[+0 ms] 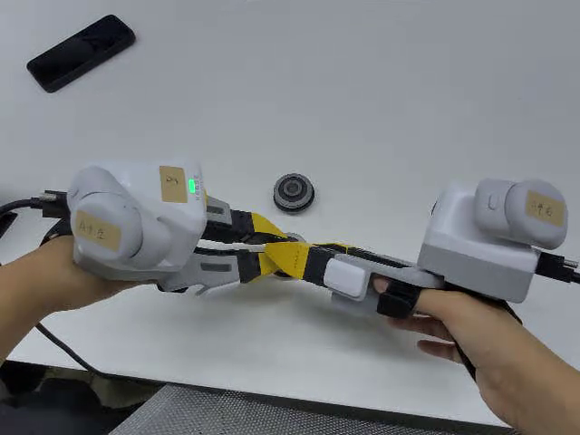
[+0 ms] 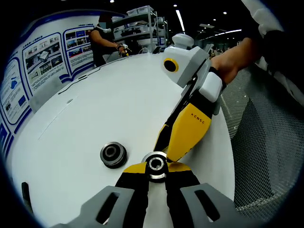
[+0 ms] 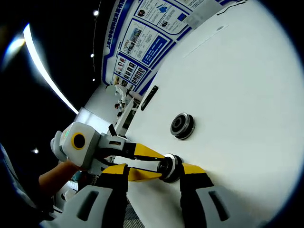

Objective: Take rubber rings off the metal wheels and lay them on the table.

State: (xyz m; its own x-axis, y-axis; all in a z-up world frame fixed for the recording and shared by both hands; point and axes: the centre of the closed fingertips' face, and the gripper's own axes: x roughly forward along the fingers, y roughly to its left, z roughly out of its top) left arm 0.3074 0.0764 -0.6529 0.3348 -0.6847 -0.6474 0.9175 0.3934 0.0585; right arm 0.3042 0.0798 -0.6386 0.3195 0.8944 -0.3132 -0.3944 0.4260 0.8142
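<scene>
A: Wheels, count?
B: Two. One loose wheel (image 1: 294, 192) lies flat on the white table (image 1: 408, 109). It's dark round the outside and nothing touches it. The other, the held wheel (image 2: 156, 165), sits just on the person's side of the loose wheel, caught between yellow jaw tips.

A: Grippers?
B: Two. The left gripper (image 1: 272, 252) reaches in from left of the loose wheel and the right gripper (image 3: 168, 172) from right of it. Their tips cross at the held wheel.

A: Left jaws?
B: Nearly closed, with only the held wheel's width between the tips, and clamped on it. In the left gripper view the wheel sits face-on at the tips.

A: Right jaws?
B: Same. Narrow gap, one tip on each side of the held wheel, pinching it from the opposite end.

A: Stripped yet?
B: Can't tell. The held wheel shows a bright metal edge and a black part beside it, too small to sort out.

A: Hands?
B: Two. The left hand (image 1: 54, 272) and the right hand (image 1: 471, 326) each wrap a gripper body. Both are nearer the person than the loose wheel.

A: Anything else?
B: One black phone (image 1: 82, 52), far beyond and to the left of the loose wheel, well apart from it, flat on the table.
</scene>
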